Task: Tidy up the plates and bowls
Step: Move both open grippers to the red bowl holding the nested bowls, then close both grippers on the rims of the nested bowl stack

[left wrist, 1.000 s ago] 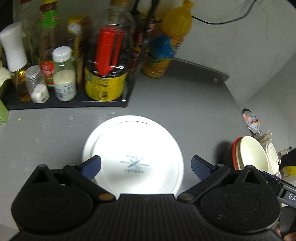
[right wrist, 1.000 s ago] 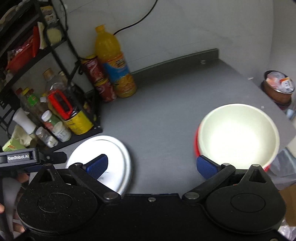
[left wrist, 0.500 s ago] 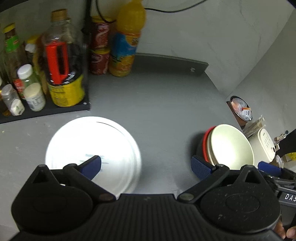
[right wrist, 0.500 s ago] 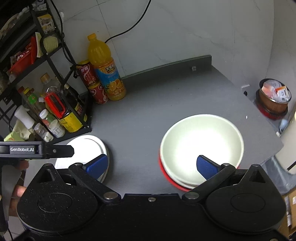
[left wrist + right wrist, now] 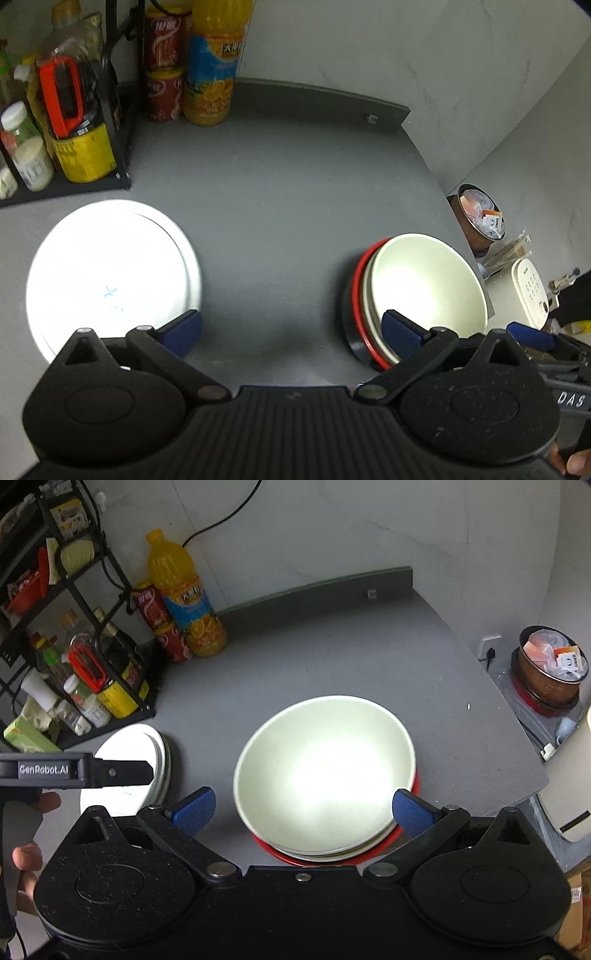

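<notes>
- The left tool (image 5: 290, 330) is spread wide with nothing in it. It hangs over the bare grey tabletop (image 5: 280, 206), between the dishes.
- The right tool (image 5: 303, 806) is spread wide too, one blue pad on each side of the cream round bowl (image 5: 325, 771) – not touching it, as far as I can tell.
- That bowl sits on top of a stack, with a red bowl (image 5: 406, 830) under it.
- The flat white round plates (image 5: 110, 273) lie stacked on the left, well apart from the bowls, just in front of the black wire rack of bottles (image 5: 74, 122).
- A tall orange juice bottle (image 5: 184, 598) stands at the back by the wall.
</notes>
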A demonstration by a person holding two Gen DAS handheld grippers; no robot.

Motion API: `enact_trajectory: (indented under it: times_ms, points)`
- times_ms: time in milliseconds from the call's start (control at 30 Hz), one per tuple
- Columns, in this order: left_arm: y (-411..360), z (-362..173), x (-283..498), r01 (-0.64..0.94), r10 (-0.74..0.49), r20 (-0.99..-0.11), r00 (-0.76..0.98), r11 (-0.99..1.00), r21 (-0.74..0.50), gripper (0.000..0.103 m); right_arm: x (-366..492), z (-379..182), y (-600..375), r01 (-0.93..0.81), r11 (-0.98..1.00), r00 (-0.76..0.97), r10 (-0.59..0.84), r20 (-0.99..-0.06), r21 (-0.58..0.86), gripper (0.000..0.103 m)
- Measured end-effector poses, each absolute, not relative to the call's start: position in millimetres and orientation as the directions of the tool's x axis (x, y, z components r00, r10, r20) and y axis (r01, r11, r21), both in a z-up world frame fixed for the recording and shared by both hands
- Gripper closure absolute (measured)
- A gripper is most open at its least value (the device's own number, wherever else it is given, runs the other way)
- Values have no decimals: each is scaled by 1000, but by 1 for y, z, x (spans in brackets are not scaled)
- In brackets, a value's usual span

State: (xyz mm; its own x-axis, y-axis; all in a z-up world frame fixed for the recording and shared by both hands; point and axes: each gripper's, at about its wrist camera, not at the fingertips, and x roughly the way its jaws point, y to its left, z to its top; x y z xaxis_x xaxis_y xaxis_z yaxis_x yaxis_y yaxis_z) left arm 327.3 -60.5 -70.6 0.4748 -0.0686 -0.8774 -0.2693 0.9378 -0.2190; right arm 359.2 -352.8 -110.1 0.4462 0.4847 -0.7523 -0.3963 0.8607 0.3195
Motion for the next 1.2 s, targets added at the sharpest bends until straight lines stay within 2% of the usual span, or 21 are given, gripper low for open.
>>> enact_trajectory:
  times_ms: [467, 567, 667, 767, 833, 933, 1033, 1133, 1200]
  points:
    - [-106, -112, 348, -357, -52, -889, 454, 904, -236, 3, 394, -151, -389, -382, 855, 394, 495, -775, 351, 3]
    - [-108, -122, 354, -385, -85, -897, 433, 883, -269, 4, 402, -160, -391, -371, 854, 375, 497, -782, 365, 9]
    - [-112, -126, 359, -376, -80, -895, 438, 888, -263, 5, 410, -168, -393, -346, 854, 361, 503, -786, 387, 20]
    - [-113, -136, 367, -389, -117, -908, 402, 876, -285, 16, 418, -177, -395, -316, 852, 341, 513, -788, 418, 31]
    - [-113, -144, 373, -402, -136, -913, 384, 866, -298, 32, 423, -183, -397, -297, 845, 317, 526, -789, 444, 41]
    - [-114, -154, 380, -401, -157, -924, 349, 866, -299, 48, 430, -193, -395, -263, 847, 270, 525, -807, 463, 48]
    - [-116, -163, 385, -416, -176, -929, 326, 856, -308, 59, 435, -200, -392, -253, 844, 238, 528, -815, 473, 57]
    - [-115, -171, 388, -437, -189, -930, 314, 841, -318, 70, 441, -207, -385, -258, 848, 208, 516, -831, 462, 61]
    - [-113, -176, 389, -446, -206, -926, 315, 829, -337, 75, 446, -211, -381, -261, 852, 192, 506, -841, 453, 63]
